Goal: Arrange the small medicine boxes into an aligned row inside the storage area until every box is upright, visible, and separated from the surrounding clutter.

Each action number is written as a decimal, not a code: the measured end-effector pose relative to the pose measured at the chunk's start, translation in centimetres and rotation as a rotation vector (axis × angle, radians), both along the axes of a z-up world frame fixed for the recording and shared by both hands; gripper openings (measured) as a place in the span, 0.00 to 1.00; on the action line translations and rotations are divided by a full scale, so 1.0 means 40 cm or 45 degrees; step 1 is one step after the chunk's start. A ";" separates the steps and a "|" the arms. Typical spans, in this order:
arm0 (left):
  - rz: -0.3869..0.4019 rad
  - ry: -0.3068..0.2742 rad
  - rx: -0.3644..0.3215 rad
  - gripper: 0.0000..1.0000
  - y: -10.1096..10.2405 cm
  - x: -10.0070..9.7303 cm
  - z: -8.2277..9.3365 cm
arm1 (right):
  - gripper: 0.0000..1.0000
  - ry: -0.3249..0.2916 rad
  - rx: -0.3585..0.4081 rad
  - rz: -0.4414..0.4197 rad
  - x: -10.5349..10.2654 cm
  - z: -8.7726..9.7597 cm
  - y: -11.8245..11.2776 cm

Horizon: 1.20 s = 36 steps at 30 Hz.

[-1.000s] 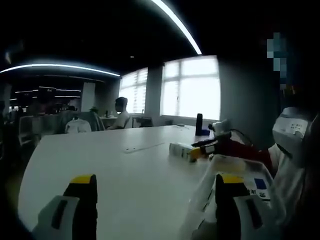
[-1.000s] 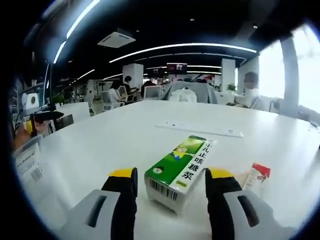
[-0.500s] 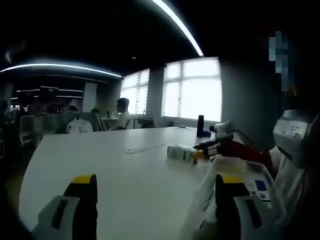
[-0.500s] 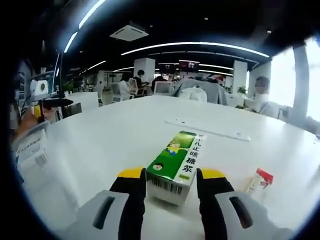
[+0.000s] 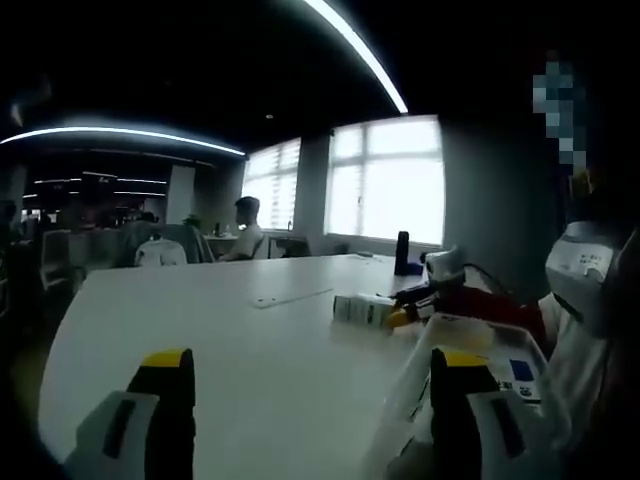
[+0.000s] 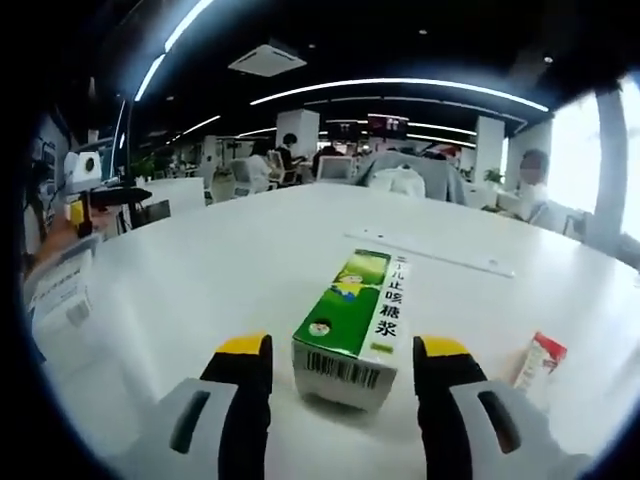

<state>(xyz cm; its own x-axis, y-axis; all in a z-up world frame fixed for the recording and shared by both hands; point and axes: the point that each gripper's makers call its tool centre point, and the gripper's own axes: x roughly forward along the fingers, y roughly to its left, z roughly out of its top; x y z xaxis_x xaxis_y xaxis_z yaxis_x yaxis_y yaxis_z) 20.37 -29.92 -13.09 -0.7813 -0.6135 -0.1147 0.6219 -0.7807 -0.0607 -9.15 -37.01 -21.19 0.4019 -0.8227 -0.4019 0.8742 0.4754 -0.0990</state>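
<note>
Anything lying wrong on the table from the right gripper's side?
Yes. The green medicine box lies flat on the white table between the open jaws of the right gripper, not upright. A small red-and-white box lies off alone to its right.

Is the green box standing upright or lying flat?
Lying flat: the green box rests on its long side on the white table, barcode end facing the camera.

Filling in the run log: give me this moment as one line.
left gripper: open, idle | right gripper: open, jaws either side of green medicine box | box: lying flat on white table
</note>
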 end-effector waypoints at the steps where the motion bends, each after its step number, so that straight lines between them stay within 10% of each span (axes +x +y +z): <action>1: 0.000 -0.001 -0.001 0.98 0.000 0.000 0.000 | 0.57 0.001 0.000 -0.014 0.003 -0.002 -0.003; 9: 0.001 0.003 -0.007 0.98 0.001 -0.001 0.004 | 0.44 0.130 -0.012 -0.059 -0.009 -0.013 -0.017; 16: -0.002 0.006 -0.003 0.98 0.002 -0.002 0.003 | 0.39 0.054 0.024 -0.107 -0.009 -0.010 -0.021; 36: -0.013 0.025 -0.010 0.98 0.008 -0.008 0.012 | 0.37 -0.928 0.307 0.080 0.106 0.120 0.033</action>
